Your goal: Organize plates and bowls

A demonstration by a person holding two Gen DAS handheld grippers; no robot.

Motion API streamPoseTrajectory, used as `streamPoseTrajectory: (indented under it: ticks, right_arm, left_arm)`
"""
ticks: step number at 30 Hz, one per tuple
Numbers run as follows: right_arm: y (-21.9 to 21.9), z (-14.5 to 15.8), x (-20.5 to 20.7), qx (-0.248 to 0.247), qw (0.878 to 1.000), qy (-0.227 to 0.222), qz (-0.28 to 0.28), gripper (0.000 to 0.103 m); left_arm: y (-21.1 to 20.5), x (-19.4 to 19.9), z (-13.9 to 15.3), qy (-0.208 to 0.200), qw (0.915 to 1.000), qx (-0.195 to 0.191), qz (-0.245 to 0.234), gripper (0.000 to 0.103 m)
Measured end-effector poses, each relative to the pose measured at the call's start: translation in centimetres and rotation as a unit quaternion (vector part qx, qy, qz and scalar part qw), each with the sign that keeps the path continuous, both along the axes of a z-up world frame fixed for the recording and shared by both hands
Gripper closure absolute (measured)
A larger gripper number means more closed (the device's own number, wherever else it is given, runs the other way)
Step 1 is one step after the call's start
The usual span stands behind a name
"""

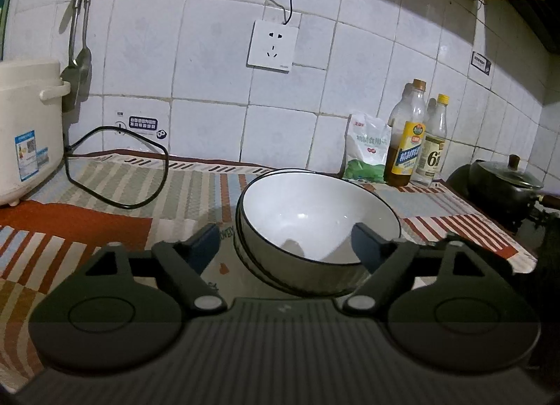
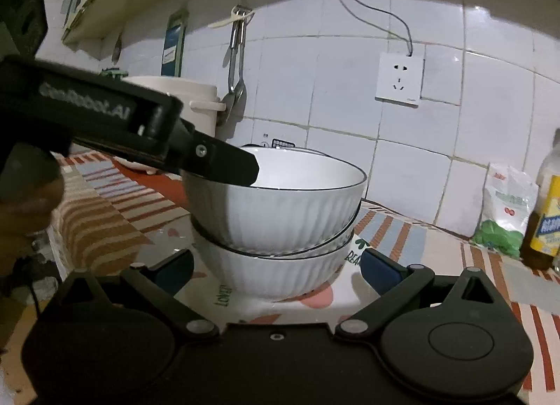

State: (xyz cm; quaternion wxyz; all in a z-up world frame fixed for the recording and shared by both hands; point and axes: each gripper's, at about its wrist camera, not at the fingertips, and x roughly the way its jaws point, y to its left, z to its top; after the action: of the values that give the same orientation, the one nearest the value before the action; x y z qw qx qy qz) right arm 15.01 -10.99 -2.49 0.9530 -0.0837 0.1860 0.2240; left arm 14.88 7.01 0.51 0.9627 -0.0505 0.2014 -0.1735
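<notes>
Two white ribbed bowls with dark rims are stacked on the patterned cloth. The top bowl (image 2: 290, 209) sits tilted inside the bottom bowl (image 2: 280, 275). In the left wrist view the top bowl (image 1: 315, 216) lies between the wide-open fingers of my left gripper (image 1: 285, 247), whose right finger is over the bowl's near rim. In the right wrist view the left gripper's finger (image 2: 224, 163) reaches over the top bowl's left rim. My right gripper (image 2: 276, 265) is open and empty, its fingers on either side of the bottom bowl, just in front of it.
A white rice cooker (image 1: 24, 132) with a looped black cord (image 1: 115, 167) stands at the left. Seasoning bottles (image 1: 406, 139) and a bag (image 1: 367, 153) stand by the tiled wall at the right. A black pot (image 1: 504, 184) sits on the stove far right.
</notes>
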Motion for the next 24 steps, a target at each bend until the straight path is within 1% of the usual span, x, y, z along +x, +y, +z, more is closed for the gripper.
streamPoseTrajectory:
  ticks: [3,7,13,17,21,24]
  right_arm:
    - [-0.2,0.5,-0.3,-0.004,0.999,0.029,-0.038,0.001]
    - [-1.6,1.4,-1.6,0.025,0.997,0.045,-0.053,0.001]
    - [-2.8,3.2,-4.0,0.037,0.993,0.068,-0.083,0.001]
    - [-3.1,4.6,-6.8,0.035,0.992,0.064,-0.1,0.001]
    - [-3.7,6.2,-9.4,0.038,0.991,0.052,-0.121,0.0]
    - [-4.0,7.2,-11.1,0.039,0.988,0.057,-0.14,0.0]
  left_arm:
    - [-0.1,-0.6,0.3,0.003,1.0,0.001,0.009,0.015]
    - [0.1,-2.0,0.8,0.003,0.9998,0.002,0.019,0.009]
    - [0.3,-4.2,1.7,0.001,0.9993,0.016,0.034,0.008]
    - [0.3,-6.5,2.5,-0.002,0.9982,0.027,0.052,0.005]
    - [0.4,-9.3,3.4,-0.008,0.998,0.02,0.059,0.0]
    - [0.2,-11.0,3.8,-0.004,0.9973,0.02,0.07,0.0]
